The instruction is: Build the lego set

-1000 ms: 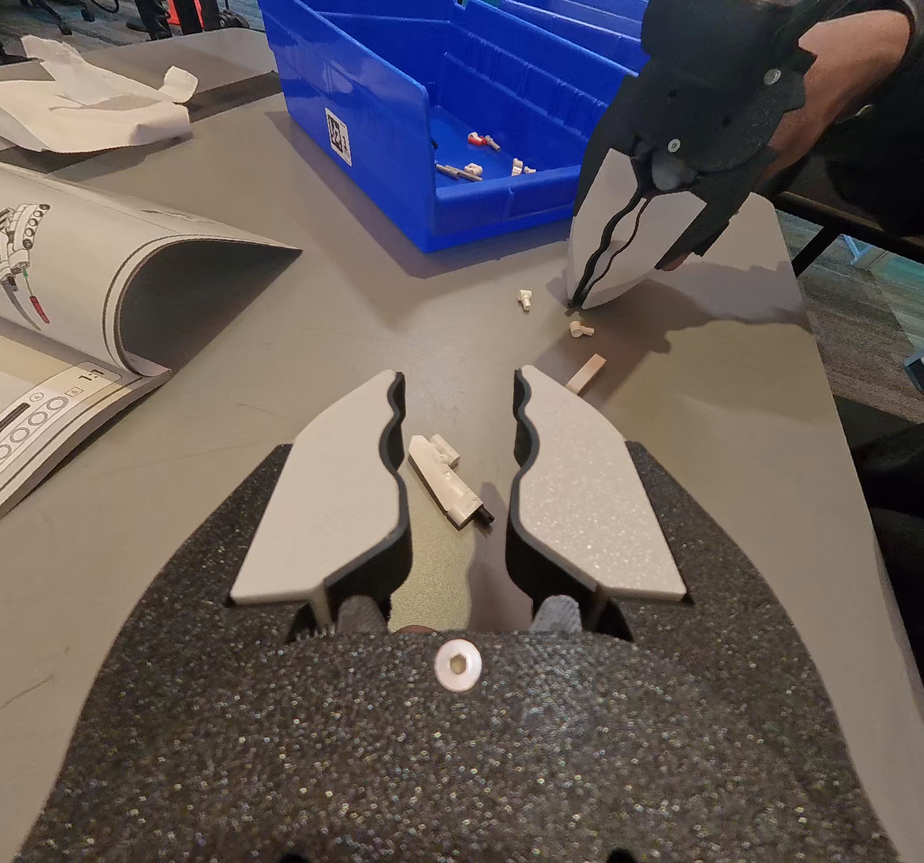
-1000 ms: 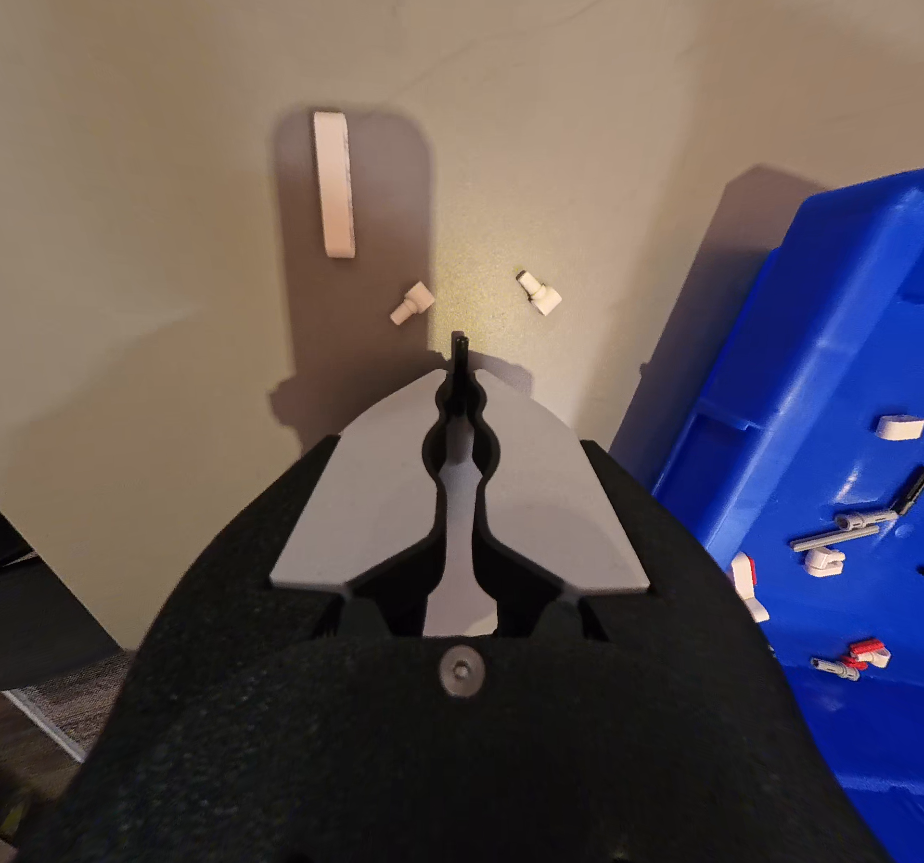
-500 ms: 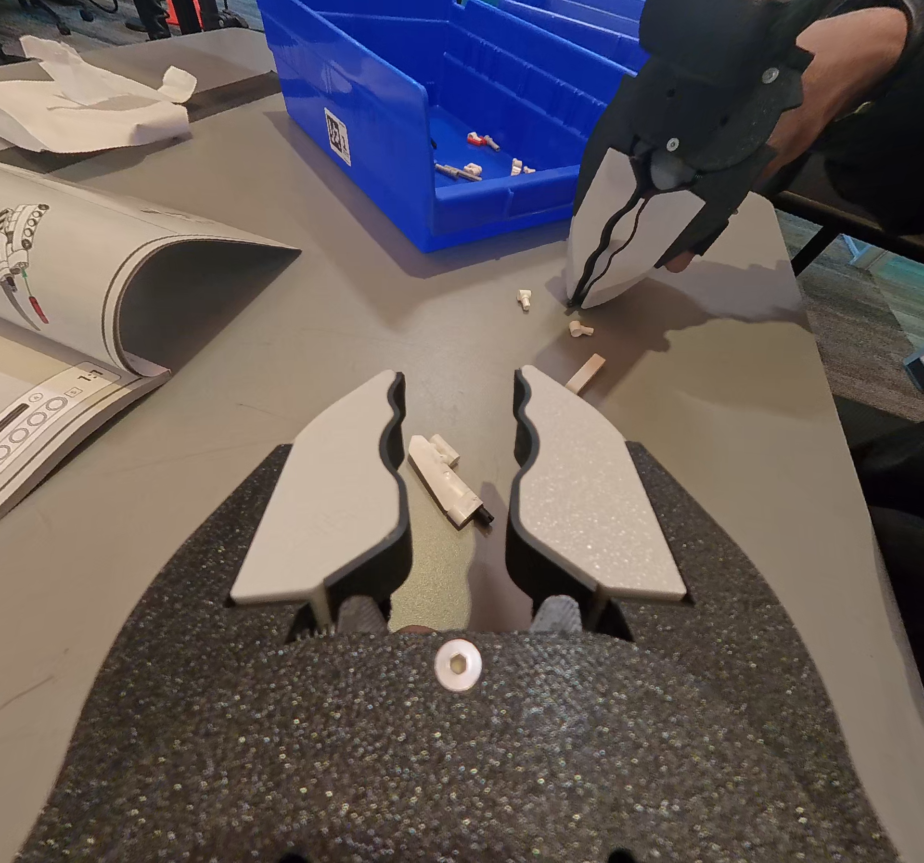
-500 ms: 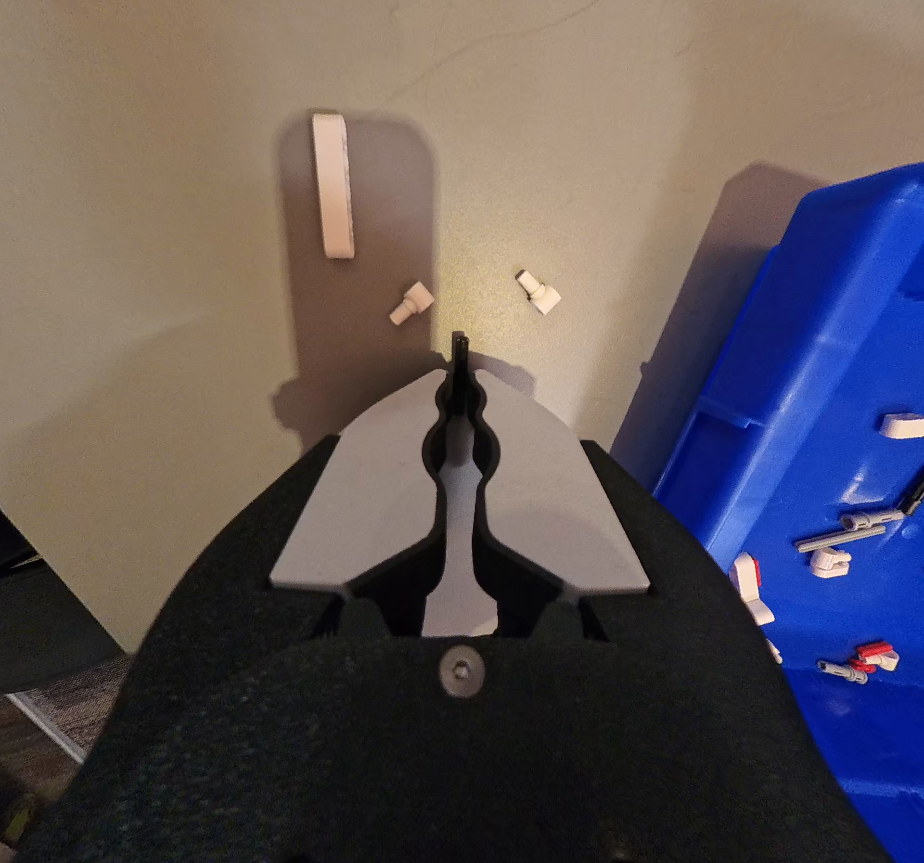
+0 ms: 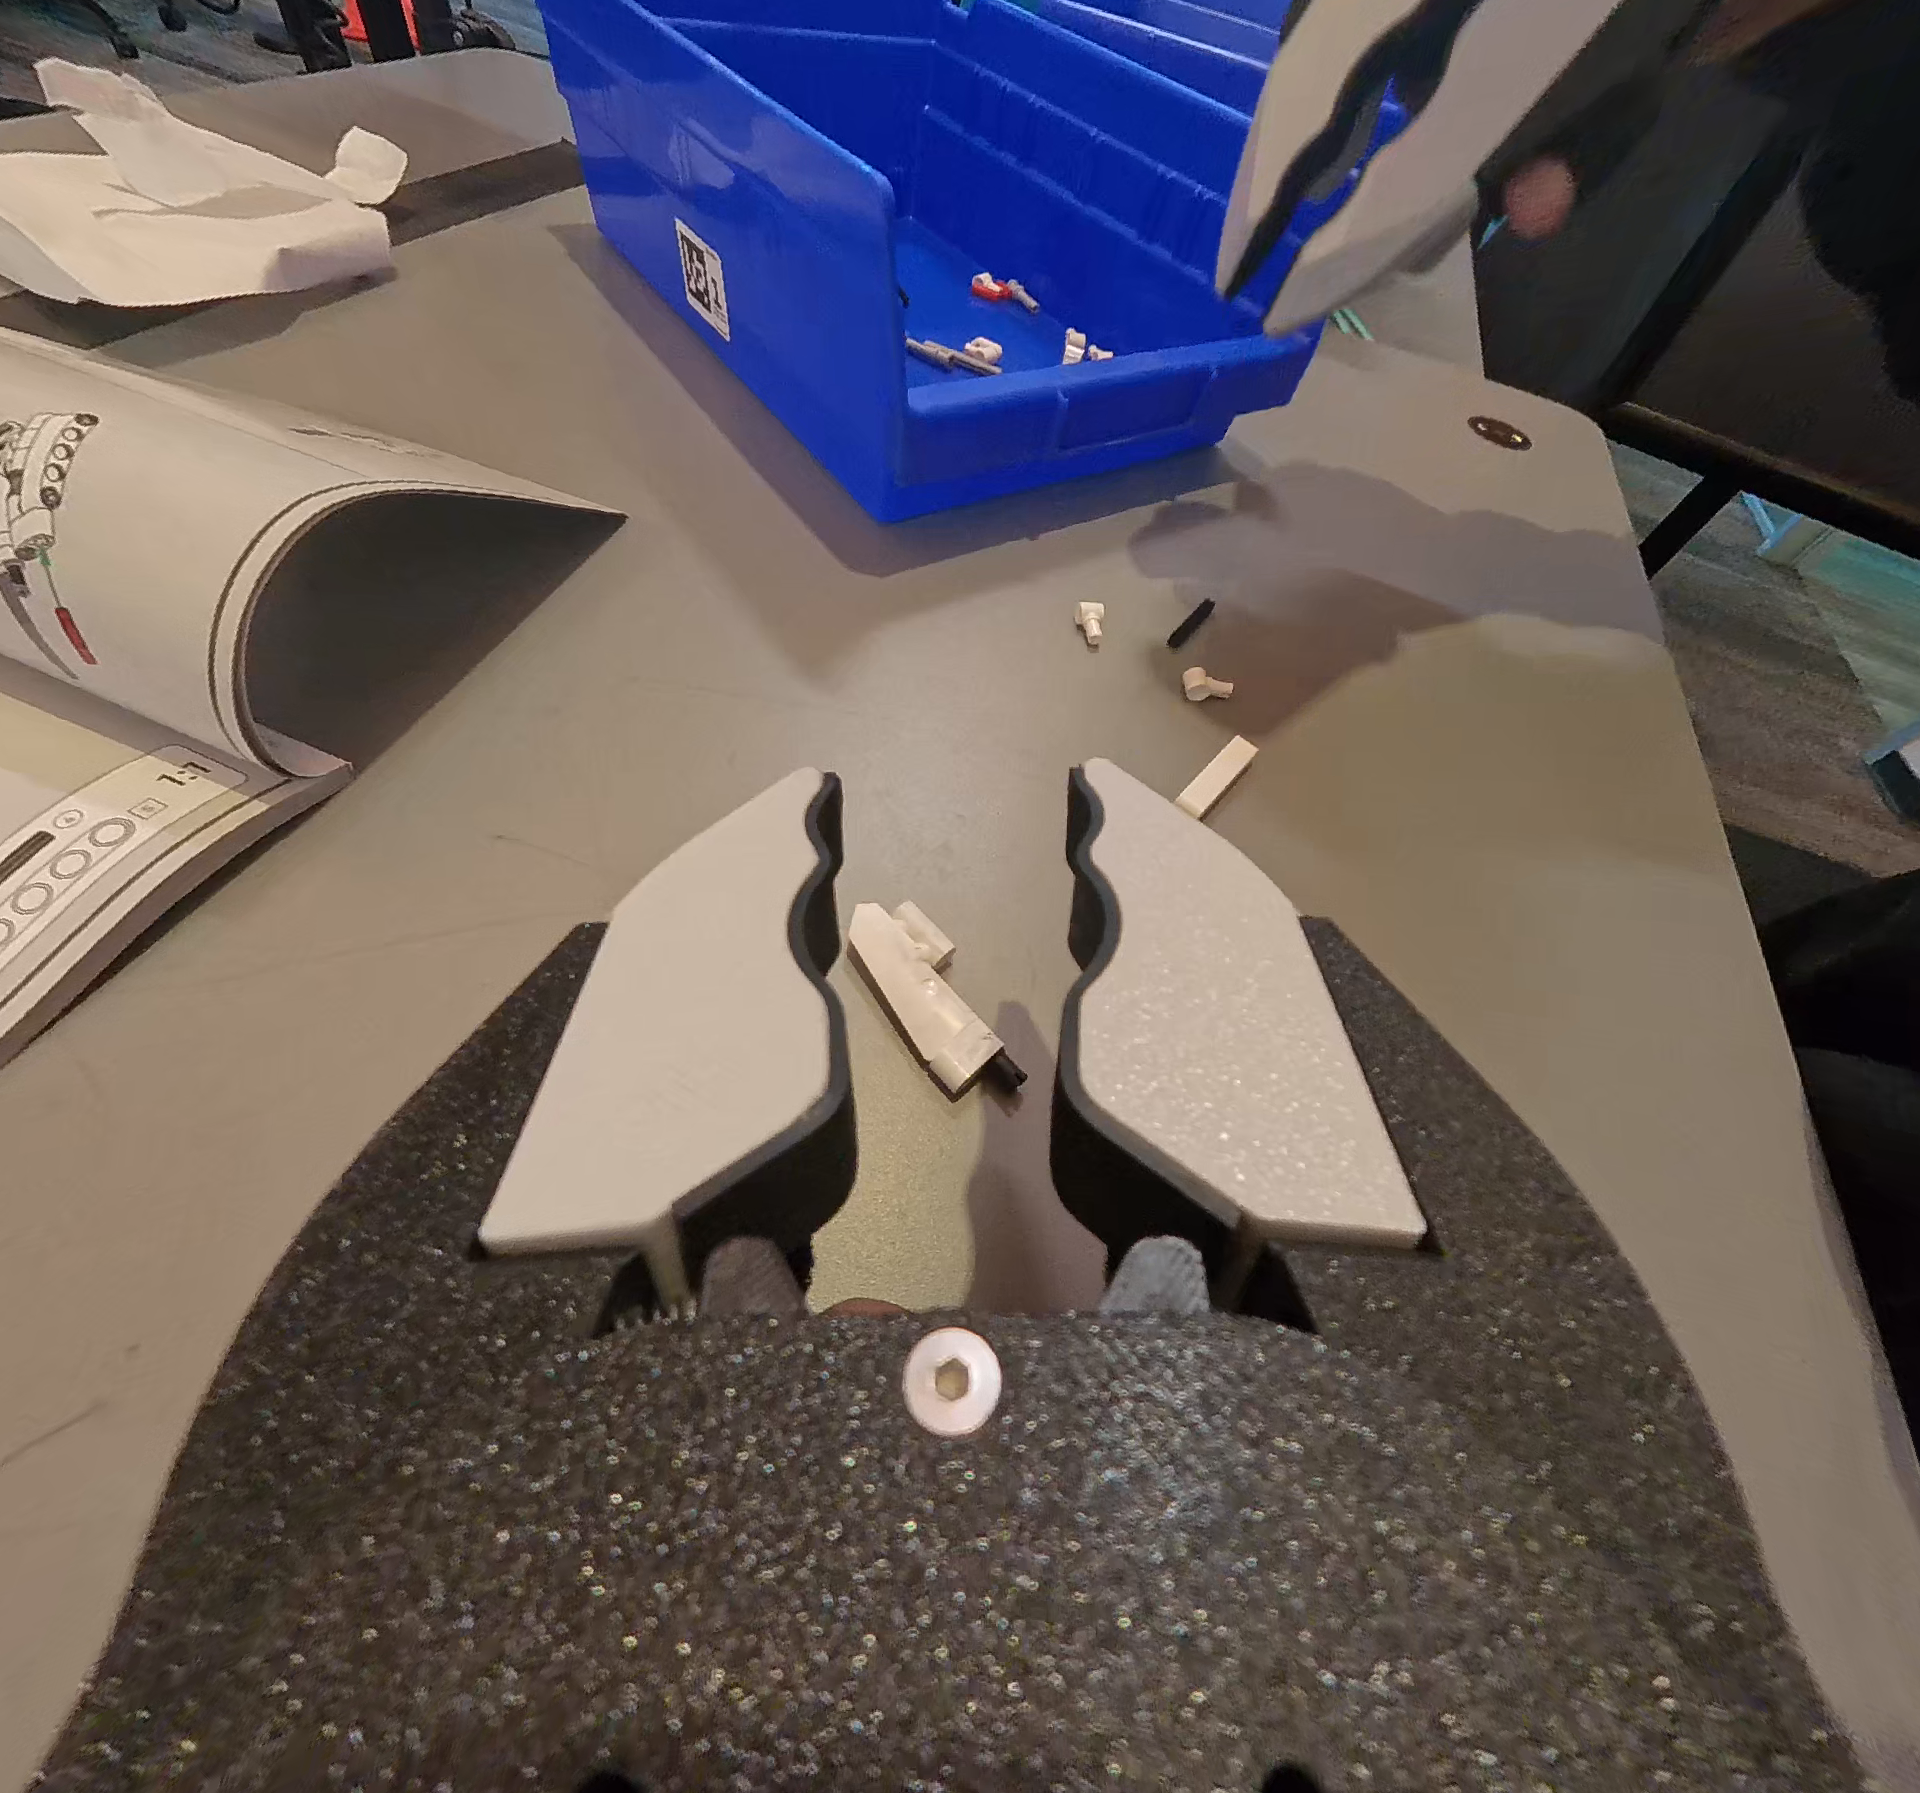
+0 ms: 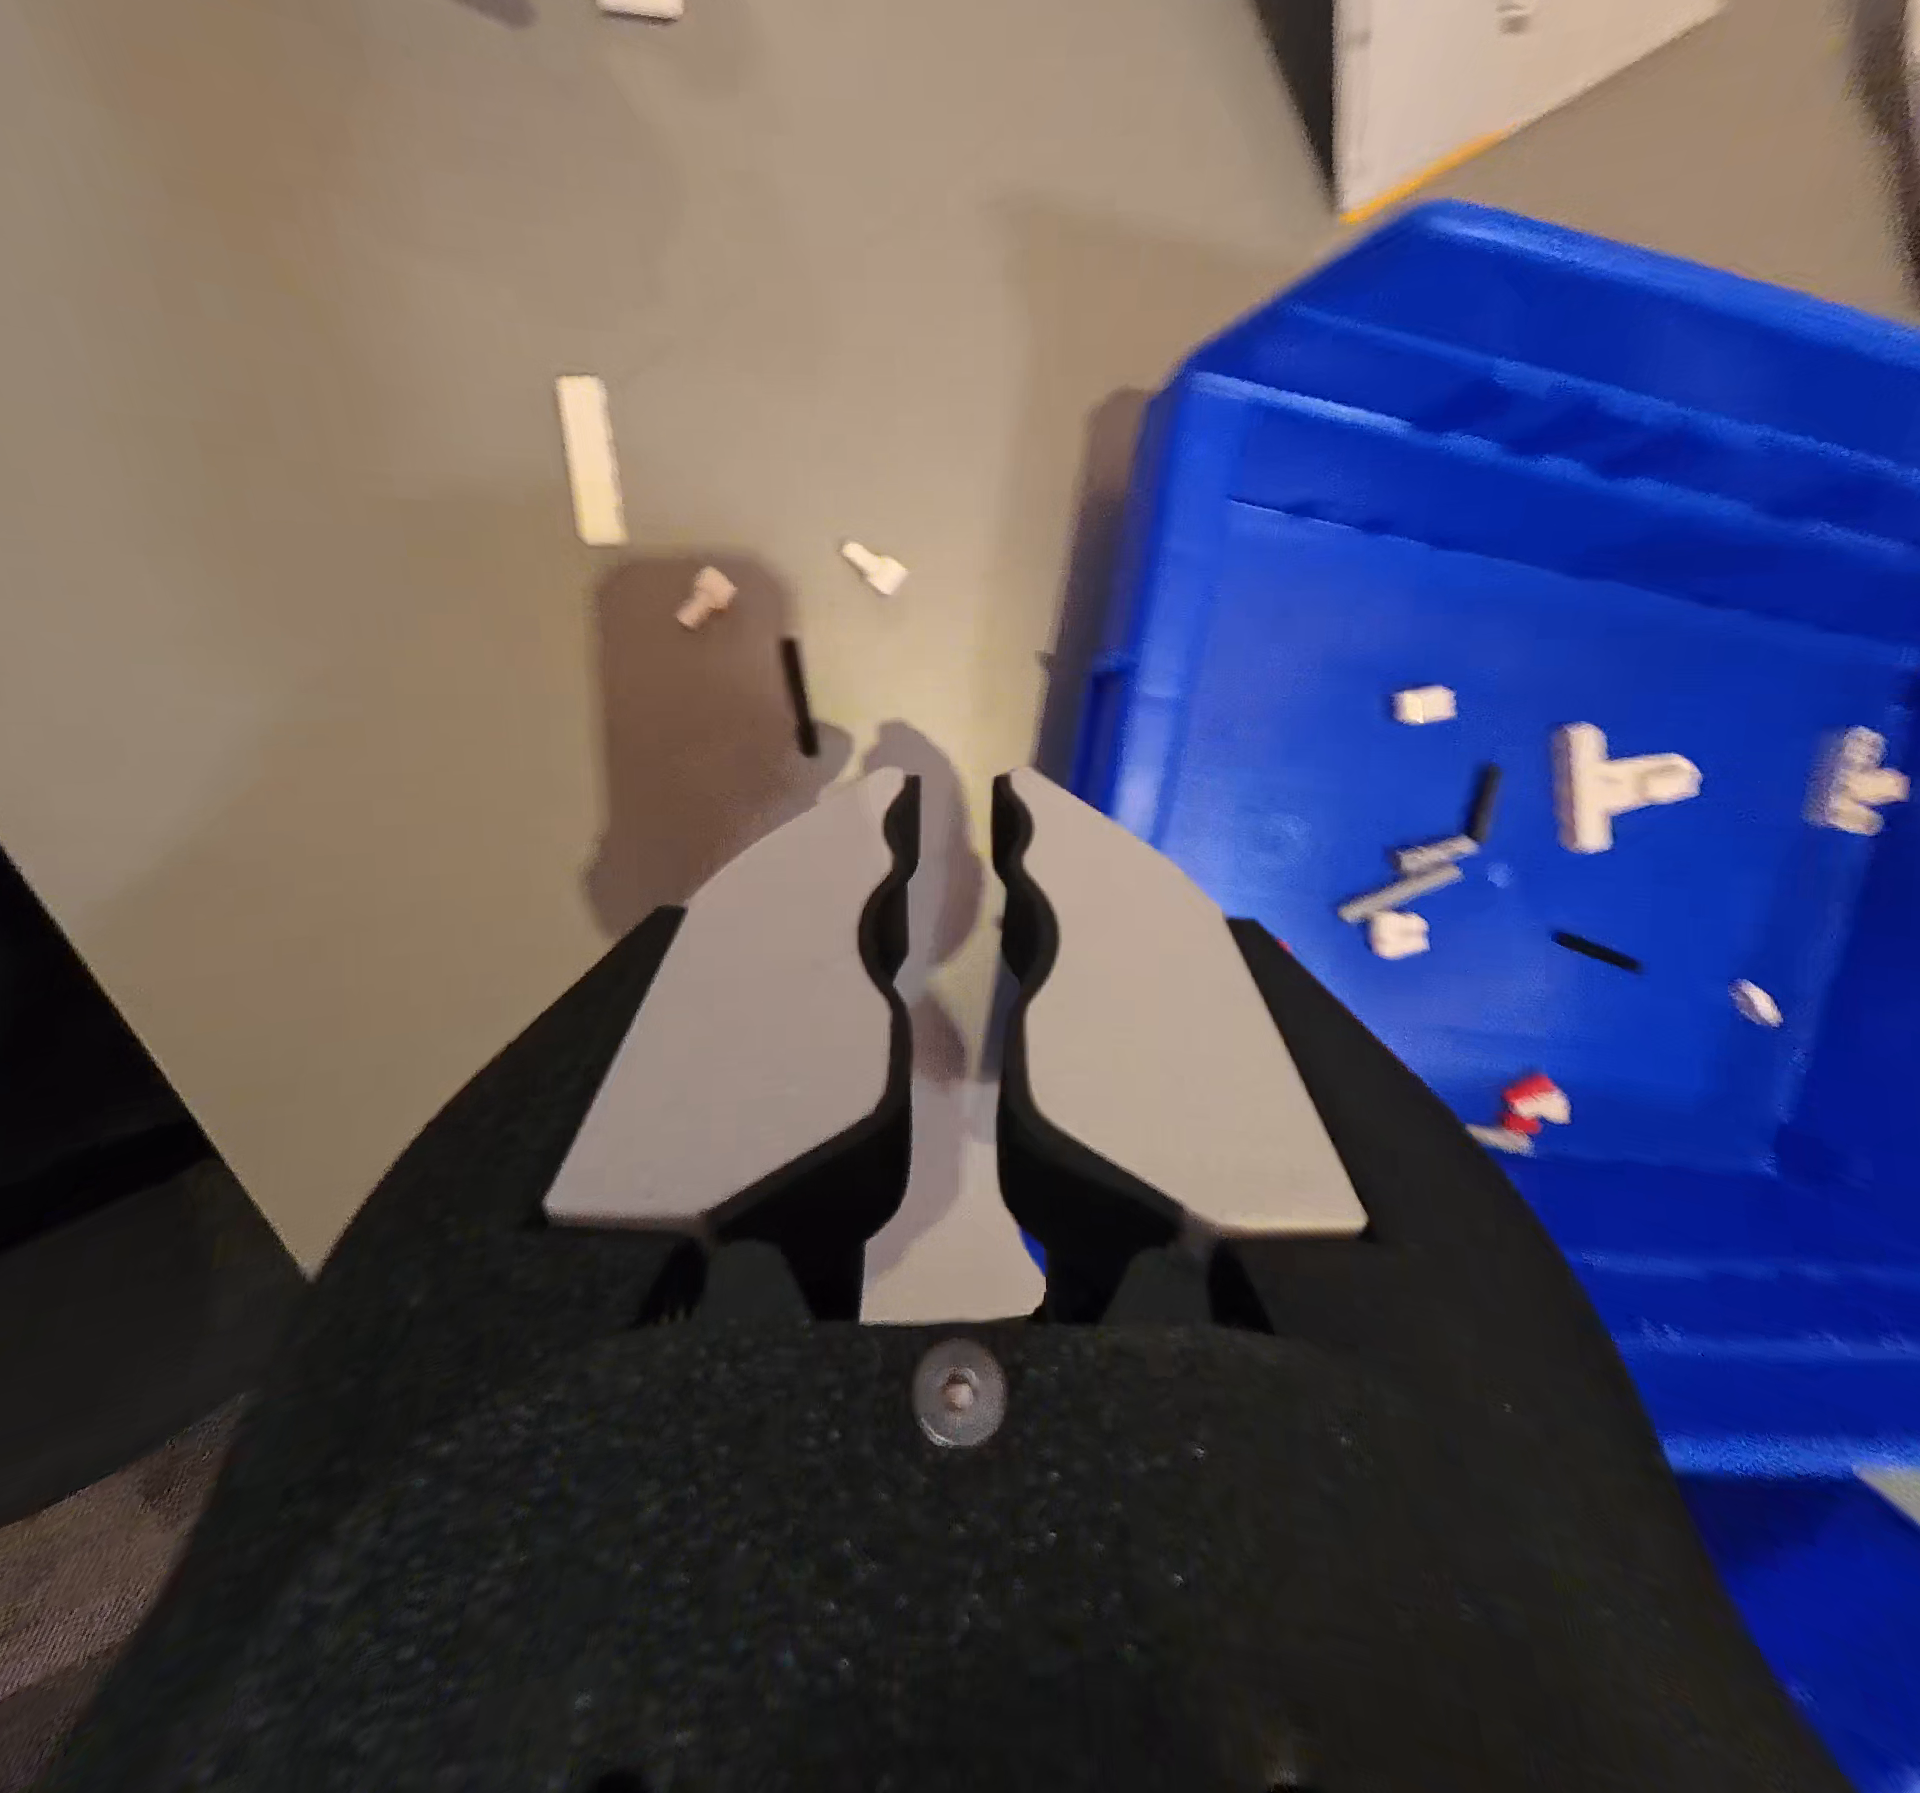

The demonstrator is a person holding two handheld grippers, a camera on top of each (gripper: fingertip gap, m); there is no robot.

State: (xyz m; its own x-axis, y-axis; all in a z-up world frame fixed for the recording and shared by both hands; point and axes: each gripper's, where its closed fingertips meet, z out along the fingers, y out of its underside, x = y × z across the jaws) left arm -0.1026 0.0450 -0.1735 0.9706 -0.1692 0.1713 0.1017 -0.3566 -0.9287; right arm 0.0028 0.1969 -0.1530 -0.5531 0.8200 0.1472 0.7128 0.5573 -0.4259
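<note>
Lying on the table (image 5: pixel 727 663), black pin (image 6: pixel 798 696) just beyond open right gripper (image 6: pixel 956 787)

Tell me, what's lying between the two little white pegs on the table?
A small black pin lies between the white pegs, on the grey table. The left wrist view shows it.

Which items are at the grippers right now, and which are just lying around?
At the grippers: left gripper, open, white assembly lying between its fingers; right gripper, open and empty, nearest the black pin.
Lying about: white pegs, white bar, blue bin of small parts, open booklet, crumpled paper.
</note>
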